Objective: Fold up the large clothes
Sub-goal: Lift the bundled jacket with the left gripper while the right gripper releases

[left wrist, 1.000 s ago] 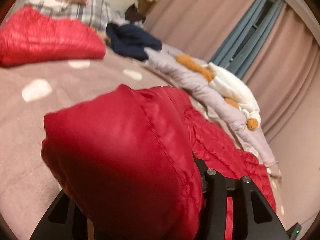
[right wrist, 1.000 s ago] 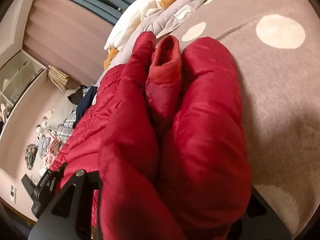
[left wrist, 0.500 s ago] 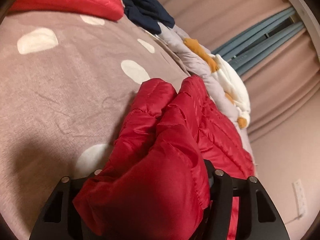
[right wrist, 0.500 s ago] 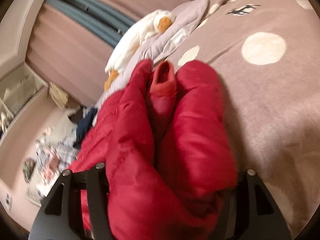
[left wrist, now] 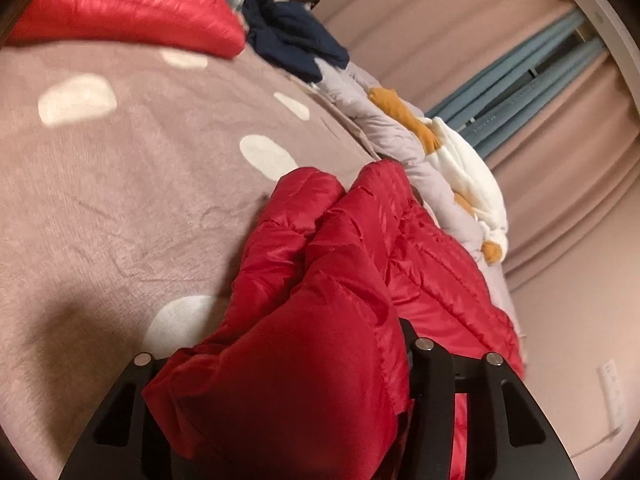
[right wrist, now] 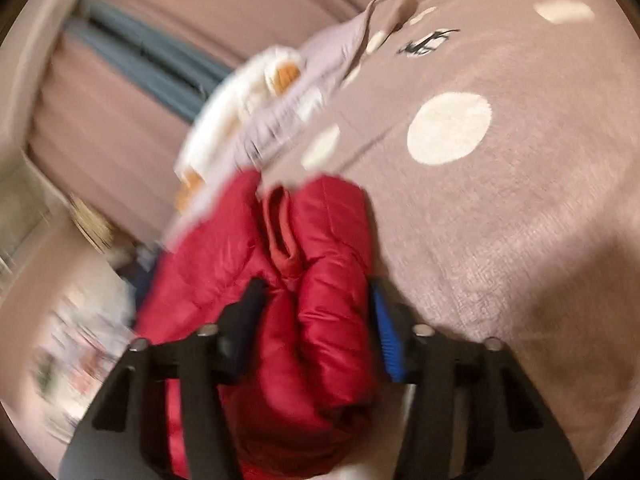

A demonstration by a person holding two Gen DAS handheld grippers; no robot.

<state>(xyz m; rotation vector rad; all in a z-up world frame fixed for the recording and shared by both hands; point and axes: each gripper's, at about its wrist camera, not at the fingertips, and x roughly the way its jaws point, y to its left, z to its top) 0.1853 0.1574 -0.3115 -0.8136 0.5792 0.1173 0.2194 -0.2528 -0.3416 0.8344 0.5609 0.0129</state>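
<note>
Bunching red jacket (left wrist: 304,320) between both jaws | left gripper (left wrist: 280,364) clamped, just narrowing | right gripper (right wrist: 316,312) likewise

The puffy red quilted jacket (left wrist: 320,320) is smooth, shiny cloth. The brown spotted blanket (left wrist: 120,200) is soft, fuzzy, matt cloth. The black gripper fingers (right wrist: 248,312) look like matt plastic.

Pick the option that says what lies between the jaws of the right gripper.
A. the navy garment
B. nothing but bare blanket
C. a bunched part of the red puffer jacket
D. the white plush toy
C: in the right wrist view the red puffer jacket bulges up between the two jaws of the right gripper, while the dotted blanket lies beyond it.
</note>
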